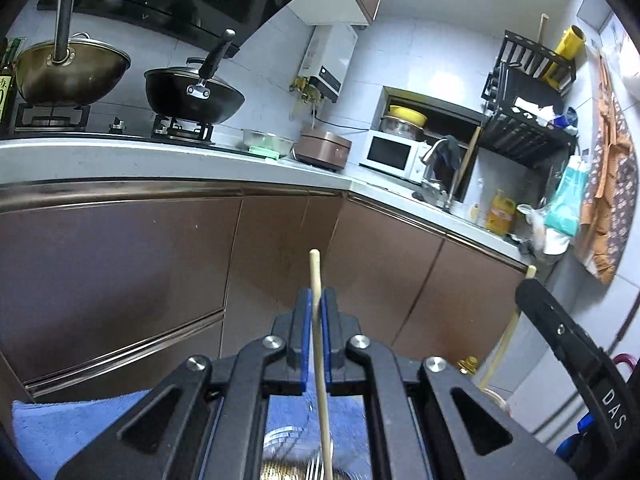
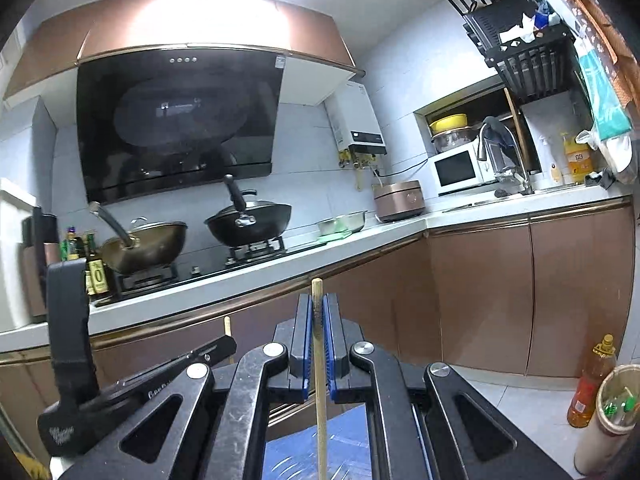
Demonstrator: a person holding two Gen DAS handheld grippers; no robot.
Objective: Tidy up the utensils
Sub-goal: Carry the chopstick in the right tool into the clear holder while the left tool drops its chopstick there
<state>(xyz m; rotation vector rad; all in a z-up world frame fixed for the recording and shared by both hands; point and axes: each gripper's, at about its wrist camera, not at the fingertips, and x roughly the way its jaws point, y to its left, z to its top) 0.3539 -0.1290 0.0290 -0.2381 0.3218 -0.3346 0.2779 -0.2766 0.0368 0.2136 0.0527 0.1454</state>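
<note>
My left gripper [image 1: 316, 300] is shut on a pale wooden chopstick [image 1: 320, 344] that stands upright between the blue pads; its tip sticks out above the fingers. Below it, part of a glass or metal holder [image 1: 296, 456] shows on a blue cloth [image 1: 72, 424]. My right gripper [image 2: 317, 308] is shut on a second wooden chopstick [image 2: 319, 380], also upright. The right gripper shows at the right edge of the left wrist view [image 1: 568, 340], and the left gripper at the left of the right wrist view [image 2: 80, 360]. Both are lifted and face the kitchen cabinets.
A counter [image 1: 120, 156] carries a stove with two woks [image 1: 192, 92], a metal bowl [image 1: 266, 142], a rice cooker [image 1: 322, 152], a microwave [image 1: 390, 154] and a sink tap [image 1: 434, 160]. Brown cabinets [image 1: 120, 272] stand below. An oil bottle [image 2: 590, 384] and a bin [image 2: 612, 416] stand on the floor.
</note>
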